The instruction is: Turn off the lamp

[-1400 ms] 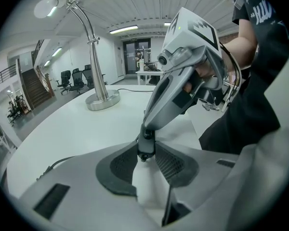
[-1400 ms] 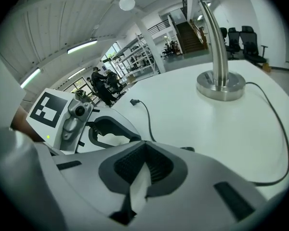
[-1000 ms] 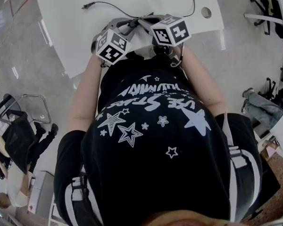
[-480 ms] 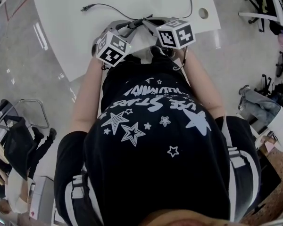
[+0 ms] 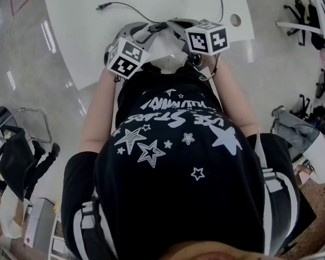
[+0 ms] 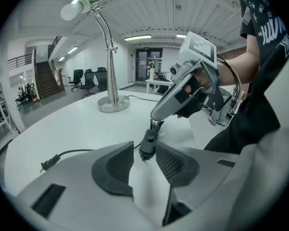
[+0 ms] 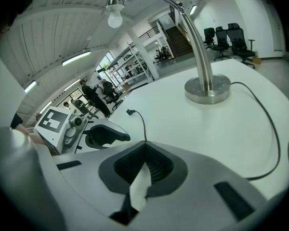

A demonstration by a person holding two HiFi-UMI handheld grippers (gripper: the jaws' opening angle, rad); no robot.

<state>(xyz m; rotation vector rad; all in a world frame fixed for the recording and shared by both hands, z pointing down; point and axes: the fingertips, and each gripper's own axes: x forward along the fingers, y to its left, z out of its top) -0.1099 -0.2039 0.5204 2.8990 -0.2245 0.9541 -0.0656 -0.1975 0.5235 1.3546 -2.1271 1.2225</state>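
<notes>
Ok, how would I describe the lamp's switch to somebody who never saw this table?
A silver gooseneck lamp stands on the white table, and its black cord runs across it. The switch is the small black oblong block on that cord, between the jaws of the left gripper, thicker than the thin cord.

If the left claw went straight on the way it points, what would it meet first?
Probably the switch on the lamp cord: it sits at the tips of the left claw, jaws apart. The right claw pinches the cord just beyond.
</notes>
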